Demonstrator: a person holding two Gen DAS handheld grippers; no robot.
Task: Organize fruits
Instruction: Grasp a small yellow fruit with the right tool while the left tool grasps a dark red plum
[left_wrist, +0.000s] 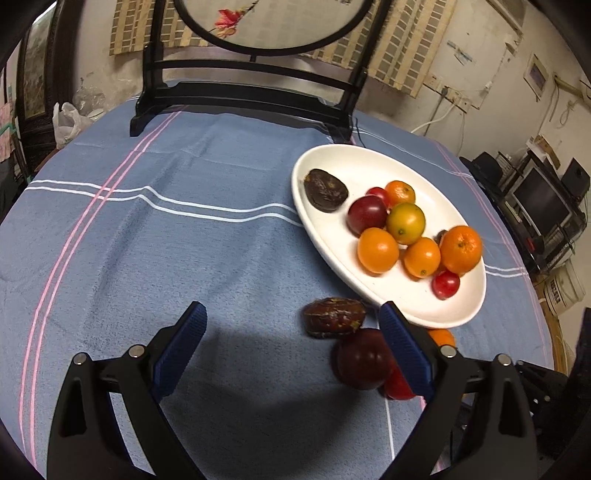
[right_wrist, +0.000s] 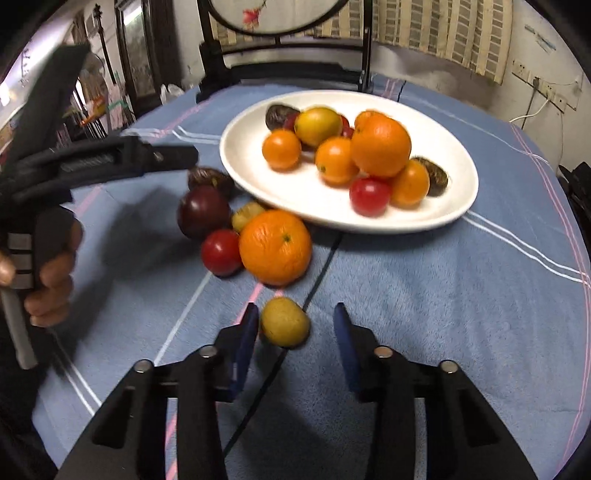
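Small yellow fruit lies on the blue cloth between the right gripper fingers, against the left pad, clear gap to the right pad, not clamped. Orange, red tomato, dark plum cluster just beyond, at the white plate near rim. Left gripper jaws wide apart, empty; open cloth to its left

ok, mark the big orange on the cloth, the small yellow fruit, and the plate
big orange (right_wrist: 275, 246), right wrist view, centre of peel
small yellow fruit (right_wrist: 284, 322), right wrist view, middle
plate (right_wrist: 242, 162), right wrist view, bare left rim
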